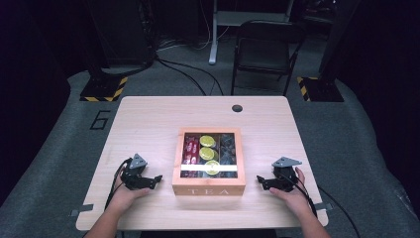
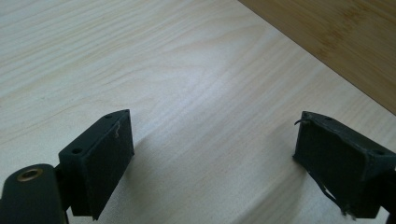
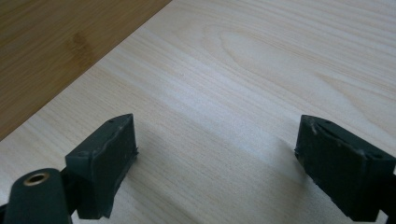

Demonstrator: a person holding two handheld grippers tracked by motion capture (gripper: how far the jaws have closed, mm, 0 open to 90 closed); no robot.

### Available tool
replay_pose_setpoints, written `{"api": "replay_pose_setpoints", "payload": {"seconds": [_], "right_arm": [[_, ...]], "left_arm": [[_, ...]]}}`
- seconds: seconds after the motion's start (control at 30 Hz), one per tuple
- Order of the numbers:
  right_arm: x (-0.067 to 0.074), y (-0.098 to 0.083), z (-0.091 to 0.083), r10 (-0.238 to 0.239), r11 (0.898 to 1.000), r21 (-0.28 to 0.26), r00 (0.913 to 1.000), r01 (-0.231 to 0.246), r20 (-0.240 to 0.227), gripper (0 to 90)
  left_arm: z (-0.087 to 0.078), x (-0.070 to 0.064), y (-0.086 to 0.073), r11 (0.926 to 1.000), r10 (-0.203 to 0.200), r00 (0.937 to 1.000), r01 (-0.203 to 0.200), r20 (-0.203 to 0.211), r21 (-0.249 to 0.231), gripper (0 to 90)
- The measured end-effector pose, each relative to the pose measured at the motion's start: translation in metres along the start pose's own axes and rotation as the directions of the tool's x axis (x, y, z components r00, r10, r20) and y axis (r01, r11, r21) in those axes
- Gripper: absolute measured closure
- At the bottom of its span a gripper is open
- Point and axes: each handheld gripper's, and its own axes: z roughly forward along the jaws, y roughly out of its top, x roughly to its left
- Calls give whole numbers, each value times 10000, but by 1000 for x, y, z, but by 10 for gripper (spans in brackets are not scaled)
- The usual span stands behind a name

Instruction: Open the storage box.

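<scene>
Both tongs, left tongs [image 1: 157, 178] and right tongs [image 1: 259, 179], rest apart and empty, flanking the square glass-lidded wooden tea box [image 1: 208, 187] on the pale tabletop [image 1: 148, 119]; opening it likely comes next.

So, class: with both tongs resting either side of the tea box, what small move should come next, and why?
Probably bring both tongs inward to the box's side walls. The left tongs and right tongs are open and empty, pointing at the wooden tea box, which sits between them untouched with its lid apparently closed.

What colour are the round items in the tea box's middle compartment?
Yellow-green, like lime slices, in the tea box; clearest in the high view.
</scene>
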Motion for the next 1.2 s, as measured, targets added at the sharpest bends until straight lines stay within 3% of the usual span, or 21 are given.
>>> {"api": "replay_pose_setpoints", "payload": {"seconds": [0.5,0.8,0.87,0.9,0.97,1.1,1.2], "right_arm": [[2,-2,-3,67,10000,-72,9999,-66,130,138],[3,2,-8,222,9980,582,9996,-232,170,215],[4,4,-9,374,9972,637,9987,-395,339,231],[3,5,-10,21,9975,701,9993,-47,370,256],[6,6,-11,217,9969,741,9984,-256,527,265],[8,9,-13,-55,9979,654,9991,28,414,266],[11,12,-18,-120,9986,517,9997,108,221,275]], "left_arm": [[2,0,1,10000,-93,9999,92,-80,-26,120],[-2,-1,6,9994,-183,9998,186,-97,303,184],[-4,-1,7,9982,-381,9993,379,28,474,216],[-7,-2,9,9972,-604,9981,597,151,441,237],[-8,-2,9,9964,-702,9972,690,243,493,254],[-10,-1,10,9933,-1000,9948,986,206,605,274],[-16,-2,12,9930,-1131,9934,1123,192,352,291]]}}
